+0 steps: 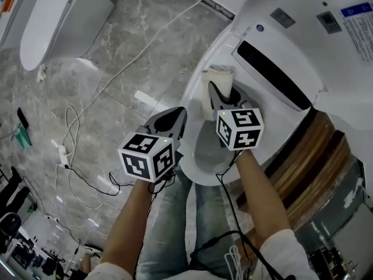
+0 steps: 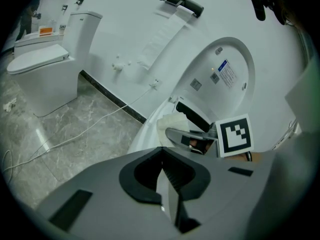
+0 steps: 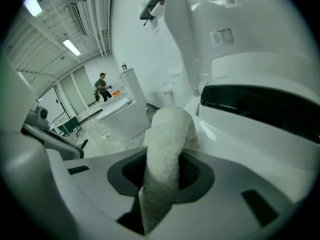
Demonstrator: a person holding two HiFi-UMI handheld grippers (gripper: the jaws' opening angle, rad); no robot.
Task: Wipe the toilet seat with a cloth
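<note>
A white toilet stands with its lid (image 1: 303, 34) raised and its seat (image 1: 196, 95) down. My right gripper (image 1: 217, 92) is shut on a cream cloth (image 1: 217, 77), whose folded end rests on the left side of the seat near the hinge. In the right gripper view the cloth (image 3: 167, 144) runs up between the jaws onto the seat (image 3: 235, 149). My left gripper (image 1: 179, 116) is shut and holds nothing; it hovers beside the bowl's left rim. In the left gripper view its jaws (image 2: 162, 171) meet, with the right gripper (image 2: 192, 136) and cloth (image 2: 170, 121) ahead.
A second toilet (image 1: 44, 25) stands at the far left on the grey marble floor. A white cable (image 1: 116, 69) and a power strip (image 1: 61, 153) lie on the floor. Wooden panels (image 1: 309, 162) are at the right. A person (image 3: 102, 89) stands far off.
</note>
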